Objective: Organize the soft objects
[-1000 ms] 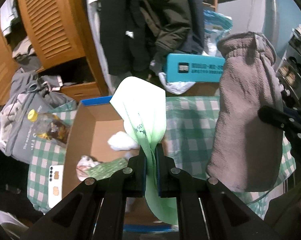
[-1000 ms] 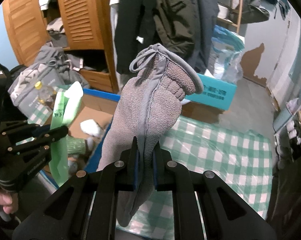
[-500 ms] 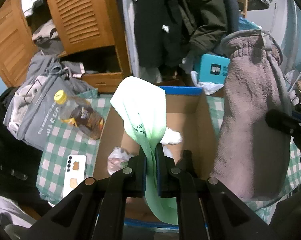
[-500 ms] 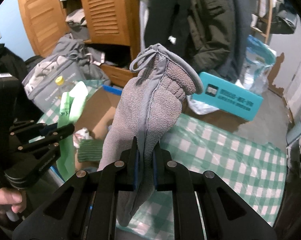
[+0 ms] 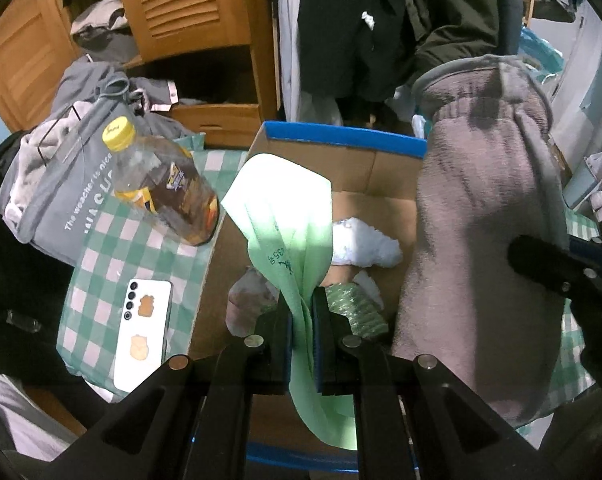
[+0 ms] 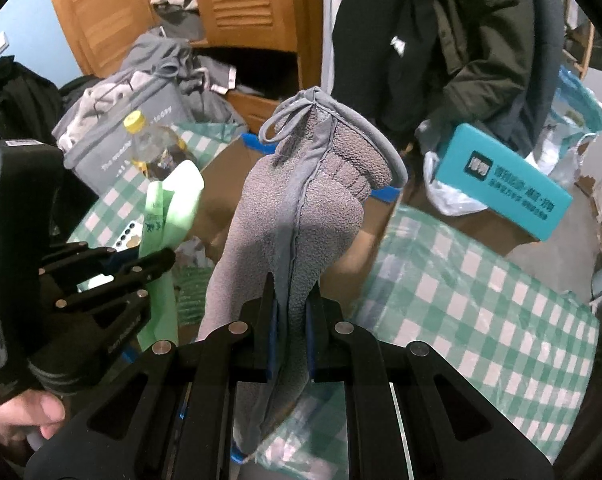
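Two soft things were held at once, one in each pair of tongs. The left tongs (image 5: 302, 320) were clamped on a pale green plastic bag (image 5: 285, 216), which was pinched low on its length so that its upper part stood up and flopped over while a tail hung below the jaws. The right tongs (image 6: 289, 312) were clamped on a grey fleece mitt (image 6: 301, 216), gripped along its seam, with the cuff and its small loop uppermost.

Both items were carried over an open cardboard box (image 5: 341, 136) with a blue-taped rim, which stood on a desk (image 6: 481, 280) covered with a green checked cloth. Several soft things were already seen in the box: a white wad (image 5: 365, 244) and a green knitted piece (image 5: 353, 308) among them. A bottle (image 5: 161, 188) and a phone (image 5: 143, 332) lay on the cloth just beside the box.

Neither item was judged to weigh much. The bag was thin and slick, so a pinch on gathered folds was judged safer than one on a single layer, which could slide out. The mitt was thick, limp and grippy; it was expected to sag wherever it was unsupported, and its seam or cuff was judged the firmest place to hold. Both were expected to drop freely once released over the box.
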A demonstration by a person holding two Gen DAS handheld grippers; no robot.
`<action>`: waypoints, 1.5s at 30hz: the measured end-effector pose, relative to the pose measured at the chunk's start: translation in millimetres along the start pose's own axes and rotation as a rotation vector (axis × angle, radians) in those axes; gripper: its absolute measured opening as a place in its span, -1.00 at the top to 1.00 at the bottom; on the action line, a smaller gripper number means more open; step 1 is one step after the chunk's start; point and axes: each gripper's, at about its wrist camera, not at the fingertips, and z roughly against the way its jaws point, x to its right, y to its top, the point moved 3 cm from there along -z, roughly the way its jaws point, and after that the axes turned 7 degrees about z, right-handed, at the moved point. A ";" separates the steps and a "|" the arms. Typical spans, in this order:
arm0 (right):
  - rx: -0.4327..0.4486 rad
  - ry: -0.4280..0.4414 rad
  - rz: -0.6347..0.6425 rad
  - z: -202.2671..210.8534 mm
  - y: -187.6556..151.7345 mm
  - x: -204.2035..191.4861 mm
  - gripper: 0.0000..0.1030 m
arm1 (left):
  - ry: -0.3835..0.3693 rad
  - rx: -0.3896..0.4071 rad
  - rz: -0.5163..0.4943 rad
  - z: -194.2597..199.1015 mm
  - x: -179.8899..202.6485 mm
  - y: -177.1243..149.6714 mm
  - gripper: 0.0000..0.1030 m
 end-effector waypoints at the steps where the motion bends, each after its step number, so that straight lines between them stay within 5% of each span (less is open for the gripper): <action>1: -0.005 0.002 0.003 -3.5 1.7 -0.6 0.79 | 0.002 -0.003 0.002 -1.1 -1.1 0.1 0.72; 2: -0.016 0.004 0.013 -8.6 2.5 -2.4 0.78 | 0.005 -0.005 0.005 -1.9 -2.4 0.4 0.66; 4: -0.026 0.002 0.025 -14.6 3.6 -4.7 0.58 | 0.013 0.002 0.015 -1.2 -5.0 1.8 0.21; 10: -0.019 -0.036 0.029 -18.0 5.2 -3.3 -0.05 | 0.022 0.032 0.021 7.7 -7.6 5.2 -0.28; 19: 0.038 -0.092 -0.005 13.5 3.9 10.2 -0.32 | 0.013 0.085 0.001 38.2 -3.3 4.2 -0.54; 37: 0.149 -0.117 -0.052 82.8 -8.3 24.4 -0.39 | -0.072 0.174 -0.034 93.6 11.1 2.4 -0.72; 45: 0.171 -0.124 -0.081 97.5 -16.3 33.7 -0.40 | -0.070 0.194 -0.052 104.7 18.5 -1.2 -0.98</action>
